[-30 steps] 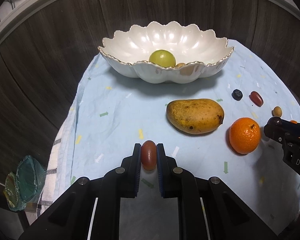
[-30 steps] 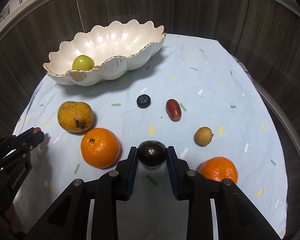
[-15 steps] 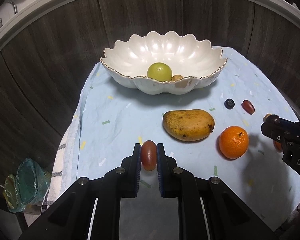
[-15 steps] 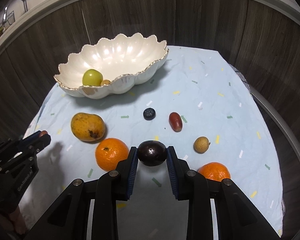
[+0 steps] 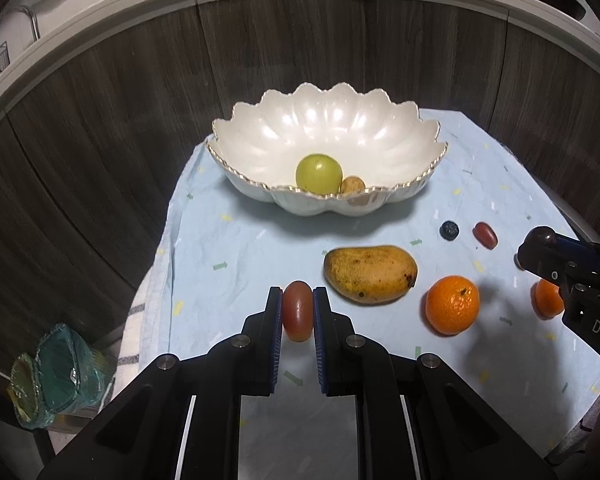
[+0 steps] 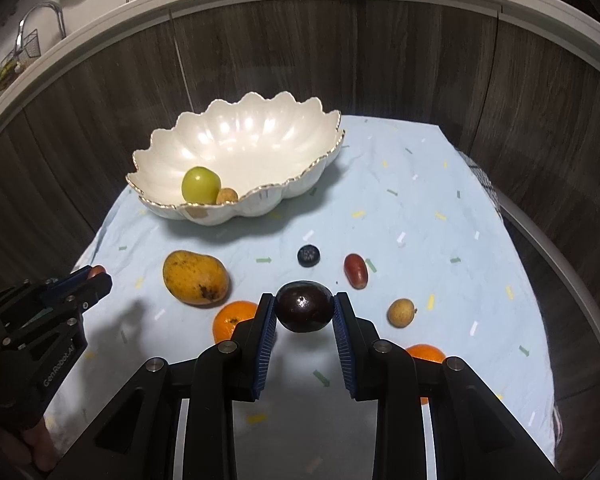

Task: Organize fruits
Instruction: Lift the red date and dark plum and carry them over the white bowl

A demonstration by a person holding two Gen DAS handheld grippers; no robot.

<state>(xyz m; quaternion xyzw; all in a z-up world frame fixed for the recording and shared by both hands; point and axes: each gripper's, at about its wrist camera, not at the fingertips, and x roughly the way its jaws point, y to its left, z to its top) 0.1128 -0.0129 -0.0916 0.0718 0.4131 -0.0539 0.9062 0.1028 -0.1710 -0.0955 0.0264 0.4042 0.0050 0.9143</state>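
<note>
- 2 claws, both loaded: the left claw (image 5: 297, 312) is clenched on a small reddish oval fruit (image 5: 297, 310), lifted clear of the bench.
- The right claw (image 6: 304, 312) grips a dark purple plum (image 6: 305, 306), also off the cloth.
- The scalloped white bowl (image 6: 260, 136) sits at the back of the light blue cloth (image 6: 420, 200) (a green fruit (image 6: 201, 185) and a little tan one (image 6: 227, 196) are inside, touching).
- Loose on the cloth: mango (image 5: 370, 274), orange (image 5: 453, 310), blueberry (image 6: 308, 255), red date (image 6: 355, 271), longan (image 6: 401, 312).
</note>
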